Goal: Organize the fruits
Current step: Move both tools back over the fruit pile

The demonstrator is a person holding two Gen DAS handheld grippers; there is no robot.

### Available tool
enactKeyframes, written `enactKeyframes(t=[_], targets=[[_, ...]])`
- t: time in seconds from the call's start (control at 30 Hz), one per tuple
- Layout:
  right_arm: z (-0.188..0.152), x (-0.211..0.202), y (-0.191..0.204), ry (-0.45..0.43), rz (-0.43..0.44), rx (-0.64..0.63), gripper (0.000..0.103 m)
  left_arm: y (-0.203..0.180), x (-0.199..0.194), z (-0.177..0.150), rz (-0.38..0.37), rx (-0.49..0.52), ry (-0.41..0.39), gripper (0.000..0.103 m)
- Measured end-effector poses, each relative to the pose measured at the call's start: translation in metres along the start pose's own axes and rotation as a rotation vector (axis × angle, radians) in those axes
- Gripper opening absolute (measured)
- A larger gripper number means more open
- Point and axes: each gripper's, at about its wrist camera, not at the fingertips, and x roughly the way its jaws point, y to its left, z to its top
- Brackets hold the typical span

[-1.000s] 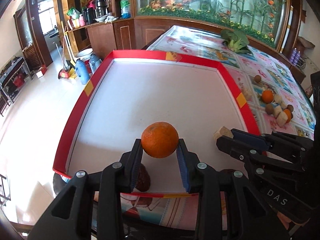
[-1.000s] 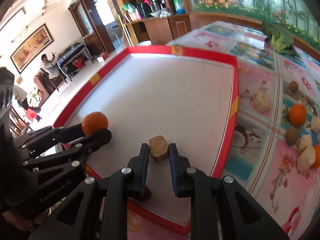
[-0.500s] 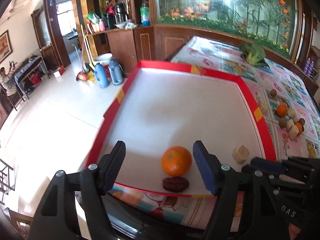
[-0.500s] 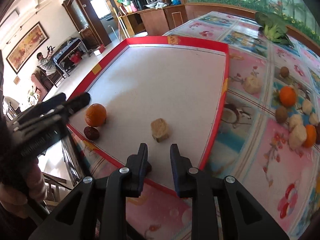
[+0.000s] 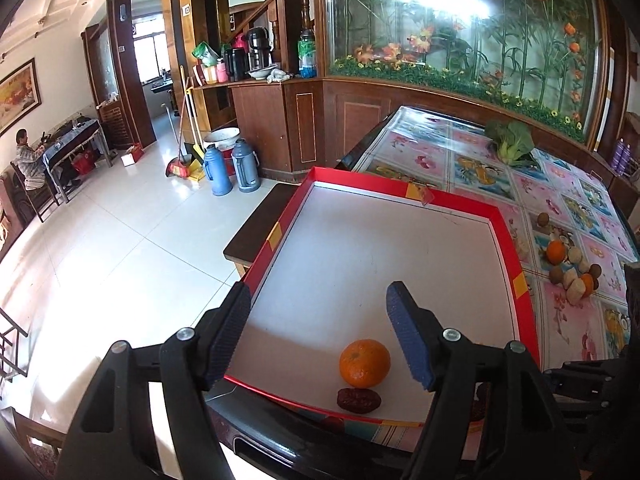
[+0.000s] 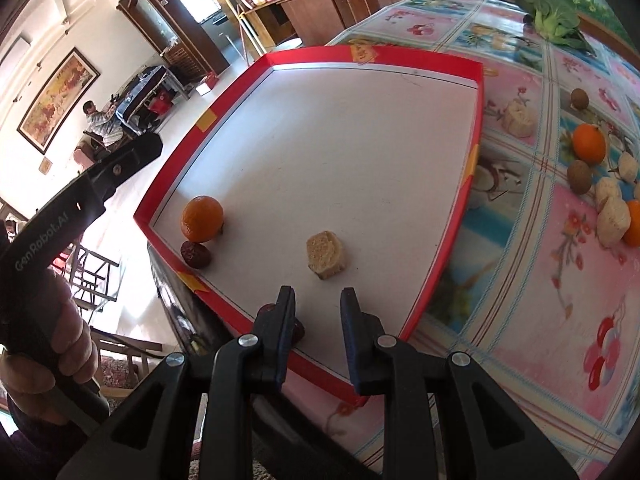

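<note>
Your left gripper [image 5: 320, 332] has just spread its jaws, nothing between them; the round orange tangerine [image 5: 364, 363] sits in the red-rimmed white tray [image 5: 508, 240], touching a dark red date [image 5: 358, 400]. Your right gripper [image 6: 318, 334] hangs slightly parted and empty, near the tan cube [image 6: 326, 255].

orange [image 5: 364, 363] in tray [image 5: 508, 232], date [image 5: 358, 400] just before it

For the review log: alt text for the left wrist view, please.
Open left tongs hang above a red-rimmed tray, empty, with an orange and a dark dried fruit lying below them in the tray's near corner. More fruit sits on the flowered tablecloth to the right.
</note>
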Motion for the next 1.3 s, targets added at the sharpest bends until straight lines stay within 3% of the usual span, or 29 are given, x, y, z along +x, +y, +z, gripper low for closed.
enactKeyframes(t=[0.3, 0.47, 0.6, 0.77, 1.3], targets=[[0.0, 0.009, 0.02, 0.025, 0.017, -0.046, 0.022, -0.003, -0.013, 0.002, -0.019, 0.004, -0.027, 0.071], [0.007, 0.005, 0.02, 0.005, -0.016, -0.071, 0.022, -0.003, -0.021, 0.0, -0.033, 0.008, -0.037, 0.071], [0.013, -0.02, 0.009, -0.099, -0.028, -0.05, 0.023, -0.001, -0.03, -0.004, -0.041, 0.007, -0.049, 0.071], [0.014, -0.061, -0.009, -0.242, -0.091, -0.015, 0.043, 0.001, -0.043, -0.009, -0.061, 0.014, -0.065, 0.074], [-0.006, -0.159, -0.043, -0.492, -0.334, 0.084, 0.045, -0.016, -0.094, -0.027, -0.156, 0.098, -0.143, 0.077]])
